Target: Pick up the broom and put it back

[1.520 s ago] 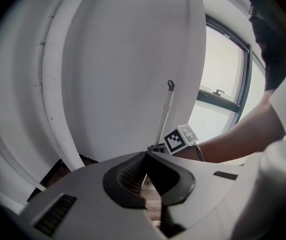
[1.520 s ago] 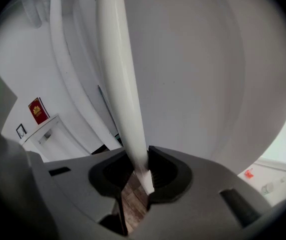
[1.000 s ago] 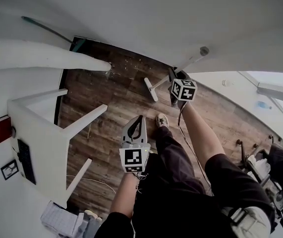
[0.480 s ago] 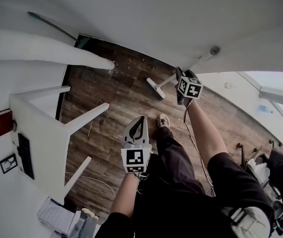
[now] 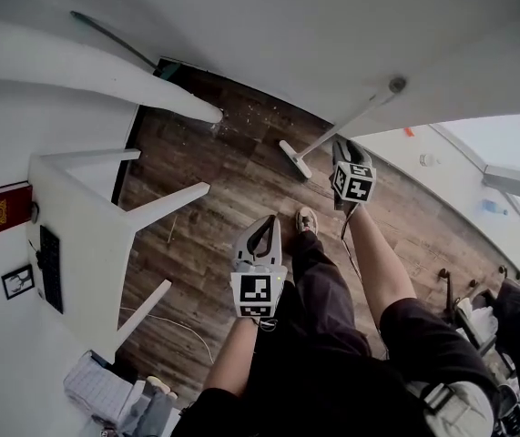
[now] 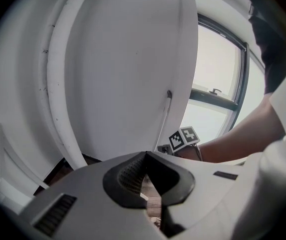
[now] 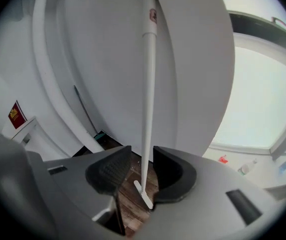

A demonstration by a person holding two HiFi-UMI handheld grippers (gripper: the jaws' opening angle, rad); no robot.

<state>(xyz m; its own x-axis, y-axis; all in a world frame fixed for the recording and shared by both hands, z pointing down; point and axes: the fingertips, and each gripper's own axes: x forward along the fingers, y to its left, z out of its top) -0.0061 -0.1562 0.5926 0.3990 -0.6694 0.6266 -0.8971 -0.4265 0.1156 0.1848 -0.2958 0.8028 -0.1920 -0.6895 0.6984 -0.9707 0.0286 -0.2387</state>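
The broom (image 5: 346, 121) is white, with a long handle leaning up against the white wall and its narrow head (image 5: 294, 159) on the wooden floor. My right gripper (image 5: 338, 146) is low on the handle. In the right gripper view the handle (image 7: 148, 84) runs up between the jaws of my right gripper (image 7: 141, 156), which are opening, with a gap on each side of the handle. My left gripper (image 5: 264, 218) hangs nearer the person, above the knee, with its jaws together and nothing in them. In the left gripper view my left gripper (image 6: 147, 156) faces the wall and the broom handle (image 6: 164, 121).
A white table (image 5: 77, 235) stands at the left with a red book (image 5: 3, 209) on it. The person's shoe (image 5: 307, 219) rests on the floor (image 5: 205, 198) near the broom head. A bright window (image 5: 478, 144) is at the right. Papers (image 5: 105, 391) lie at the lower left.
The right gripper's jaws have spread apart around the handle and the gripper has shifted a little along it. The broom stays leaning on the wall. The left gripper has drifted slightly.
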